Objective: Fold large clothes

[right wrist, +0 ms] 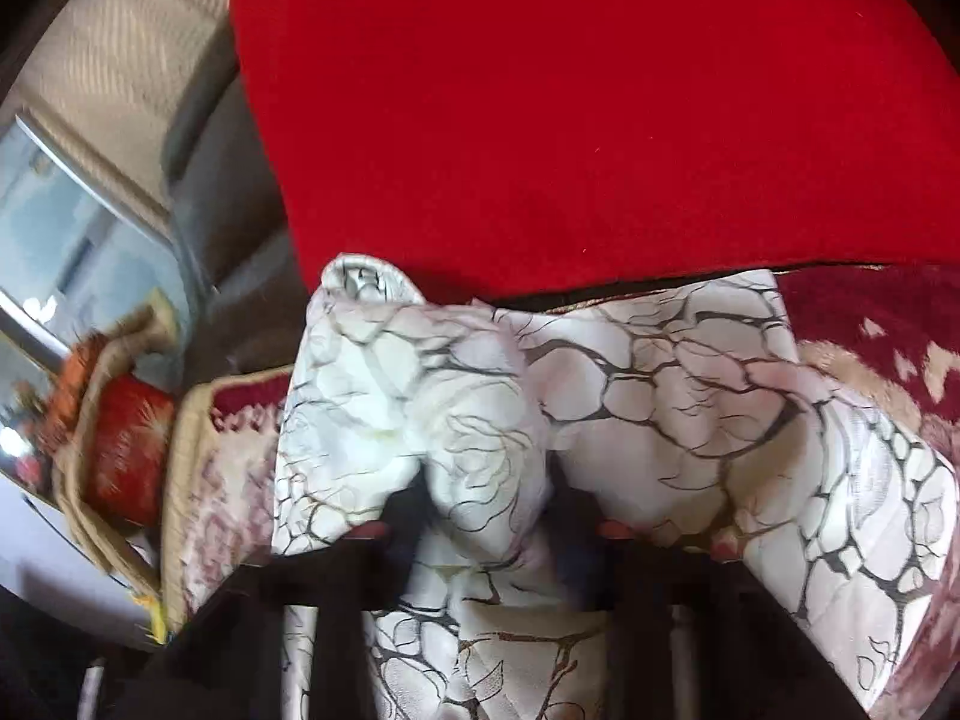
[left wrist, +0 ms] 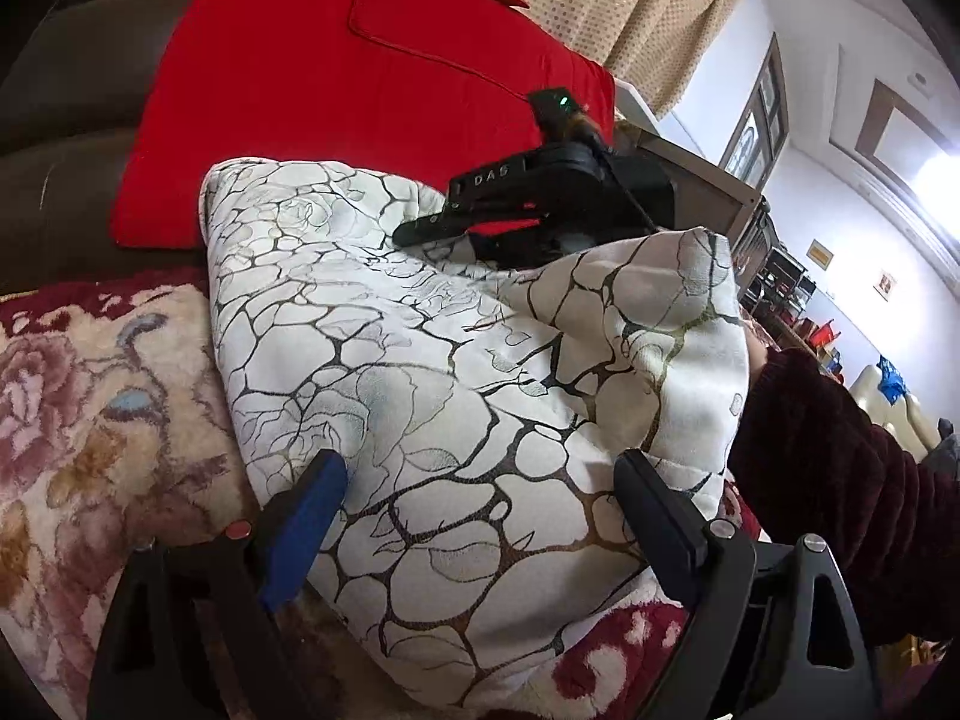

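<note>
A white cloth with a dark crackle pattern [left wrist: 420,360] lies folded in a thick pad on a floral plush blanket [left wrist: 90,408]. My left gripper [left wrist: 486,480] stands open over its near edge, with the blue finger [left wrist: 312,510] and the black finger [left wrist: 654,504] wide apart on the fabric. At the far side, my right gripper [left wrist: 432,228] bites into the cloth's raised edge. In the right wrist view the cloth [right wrist: 660,384] bunches up between the two dark fingers, and the right gripper [right wrist: 489,510] is shut on that fold. The view is blurred.
A large red cushion [left wrist: 360,90] [right wrist: 570,120] leans on the brown sofa back [left wrist: 54,120] just behind the cloth. A dark maroon sleeve [left wrist: 840,480] reaches in from the right. A woven basket with something red in it [right wrist: 126,444] stands beyond the blanket's left edge.
</note>
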A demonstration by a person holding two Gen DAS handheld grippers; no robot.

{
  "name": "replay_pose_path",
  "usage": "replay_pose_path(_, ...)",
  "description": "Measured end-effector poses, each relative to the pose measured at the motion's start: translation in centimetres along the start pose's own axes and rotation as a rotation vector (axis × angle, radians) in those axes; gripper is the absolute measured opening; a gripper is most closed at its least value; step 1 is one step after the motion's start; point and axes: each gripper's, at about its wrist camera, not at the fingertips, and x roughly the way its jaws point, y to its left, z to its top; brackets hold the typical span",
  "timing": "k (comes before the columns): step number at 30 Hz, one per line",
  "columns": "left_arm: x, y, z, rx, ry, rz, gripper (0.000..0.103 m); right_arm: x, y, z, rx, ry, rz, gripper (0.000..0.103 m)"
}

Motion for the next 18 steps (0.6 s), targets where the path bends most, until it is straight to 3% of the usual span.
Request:
replay_pose_path(2, 0.4, -0.5, 0.3, 0.019, -0.001, -0.003, 0.090, -1.5, 0.3, 0.0, -0.003, -0.053, -0.031, 0.017)
replay_pose_path(5, 1.4, -1.4, 0.7, 0.042, -0.005, 0.004, 0.090, -3.5, 0.5, -0.4, -0.041, -0.118, -0.152, 0.016)
replay_pose_path(9, 3.2, -2.6, 1.3, 0.050, -0.023, 0.027, 0.090, -1.9, -1.8, -1.5, -0.025, -0.086, -0.281, 0.015)
replay_pose_path(11, 4.0, -3.1, 1.6, 0.055, -0.026, 0.044, 0.091, -0.9, -3.7, -1.9, -0.015, -0.064, -0.266, 0.015)
replay_pose_path(14, 3.9, -2.9, 1.8, 0.039, -0.017, 0.041, 0.092, -1.6, -5.9, -1.9, 0.082, -0.069, -0.151, 0.021)
replay_pose_path(17, 3.7, -2.5, 1.8, 0.009, -0.011, 0.033, 0.092, -3.9, -5.8, -2.6, 0.105, -0.095, -0.128, 0.049)
replay_pose_path(18, 3.6, -2.4, 1.8, 0.000, -0.012, 0.034, 0.092, -4.9, -5.5, -2.8, 0.105, -0.102, -0.132, 0.066)
